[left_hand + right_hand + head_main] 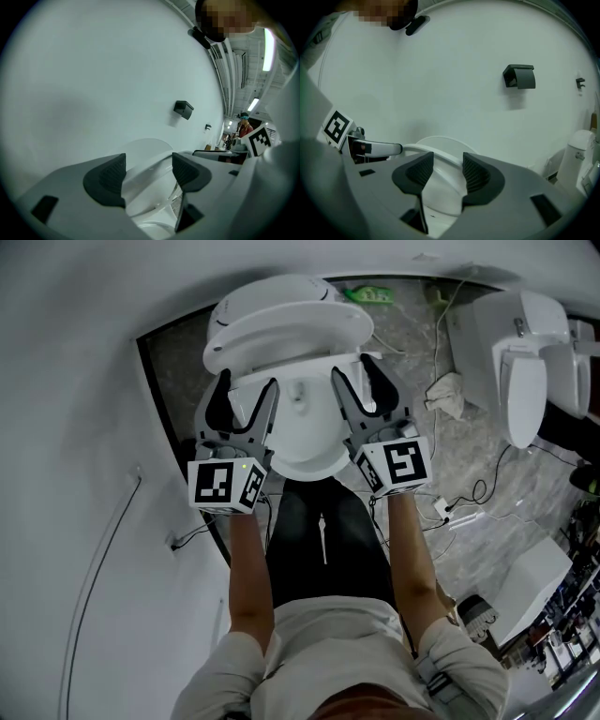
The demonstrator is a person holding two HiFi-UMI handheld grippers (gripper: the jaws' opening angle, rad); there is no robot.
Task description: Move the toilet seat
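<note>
Now, mid-move by the look of it. Big white toilet (pixel 305 463) in front, seat (pixel 281 334) tipped half up over the bowl. At its sides, left gripper (pixel 248 388) and right gripper (pixel 354 371), jaws apart, rim between. Next, likely: pinch the rim, swing both together.

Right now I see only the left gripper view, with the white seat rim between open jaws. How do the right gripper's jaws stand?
Observer: The right gripper also has its jaws apart. The toilet seat rim runs between them, and the pads are not visibly pressing on it.
Operator: Does anything stand at my right side?
Observer: Yes, the head view shows a second toilet on the marbled floor to the person's right.
</note>
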